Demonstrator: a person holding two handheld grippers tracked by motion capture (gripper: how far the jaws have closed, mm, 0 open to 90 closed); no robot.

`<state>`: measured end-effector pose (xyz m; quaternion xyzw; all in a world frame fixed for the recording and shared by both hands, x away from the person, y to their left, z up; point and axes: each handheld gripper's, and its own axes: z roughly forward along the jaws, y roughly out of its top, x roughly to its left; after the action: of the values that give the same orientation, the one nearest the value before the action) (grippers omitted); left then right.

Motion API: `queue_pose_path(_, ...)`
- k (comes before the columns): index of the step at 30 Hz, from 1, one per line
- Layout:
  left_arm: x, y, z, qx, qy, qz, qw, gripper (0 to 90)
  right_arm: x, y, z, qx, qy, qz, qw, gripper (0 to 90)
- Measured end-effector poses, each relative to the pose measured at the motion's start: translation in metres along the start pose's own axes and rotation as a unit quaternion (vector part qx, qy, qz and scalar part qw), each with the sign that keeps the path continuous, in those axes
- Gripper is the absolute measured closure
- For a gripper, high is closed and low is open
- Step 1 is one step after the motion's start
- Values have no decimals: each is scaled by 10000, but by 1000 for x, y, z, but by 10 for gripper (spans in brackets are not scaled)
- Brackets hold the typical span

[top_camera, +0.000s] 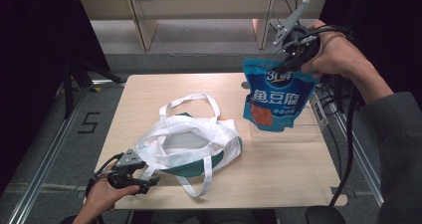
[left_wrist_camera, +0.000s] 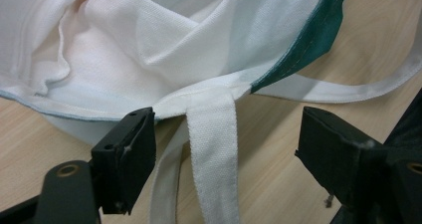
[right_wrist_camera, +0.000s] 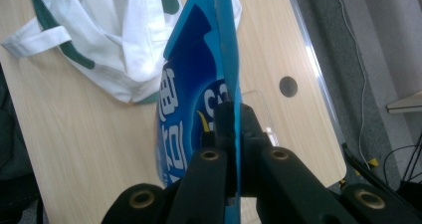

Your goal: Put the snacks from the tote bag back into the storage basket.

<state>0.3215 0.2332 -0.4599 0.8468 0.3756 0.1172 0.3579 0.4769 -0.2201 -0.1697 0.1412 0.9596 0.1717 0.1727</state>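
The blue snack pouch [top_camera: 276, 97] is hanging above the table's [top_camera: 278, 169] far right side, its top edge clamped in the right gripper [top_camera: 293, 55]. The left gripper [left_wrist_camera: 224, 149] is resting spread apart around a strap of the white tote bag [top_camera: 191, 142], not pinching it.

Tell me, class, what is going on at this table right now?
A person works with a gripper in each hand. The right gripper is shut on the top edge of a blue snack pouch and holds it in the air above the far right of the table. The left gripper is open at the near edge of a white and green cloth bag, with one of the bag's straps lying between its fingers. The bag lies slack on the table, mouth open.
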Motion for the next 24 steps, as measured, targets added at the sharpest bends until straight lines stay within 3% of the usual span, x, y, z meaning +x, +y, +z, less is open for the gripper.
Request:
queue_pose_path(2, 2, -1, -3, 3, 22, 86, 10000, 225, -4, -4, 1, 3, 0, -11, 10000, 900)
queue_pose_path(3, 2, -2, -3, -13, 28, -25, 10000, 225, -5, -5, 1, 25, 11, 36, 10000, 900)
queue_pose_path(4, 4, -2, -5, 30, 83, 95, 9999, 225, -9, -9, 3, 45, 11, 67, 10000, 900)
queue_pose_path(5, 3, -3, -4, -45, 85, -44, 9999, 225, -9, -9, 3, 45, 11, 67, 10000, 900)
queue_pose_path(11, 7, -3, -5, -61, 123, -23, 9999, 225, -24, -20, 6, 6, -27, 93, 10000, 900)
queue_pose_path(13, 7, -4, -5, -96, 132, -138, 9998, 225, -27, -23, 7, 26, -38, 140, 9999, 900)
queue_pose_path(22, 8, -4, -6, -33, 107, -45, 9999, 225, -42, -31, 15, 149, -117, 151, 9997, 900)
queue_pose_path(23, 8, -4, -5, -60, 117, -94, 9999, 225, -42, -32, 16, 180, -91, 221, 9996, 900)
queue_pose_path(24, 8, -5, -5, -34, 102, -134, 9999, 225, -43, -32, 17, 182, -68, 128, 9997, 900)
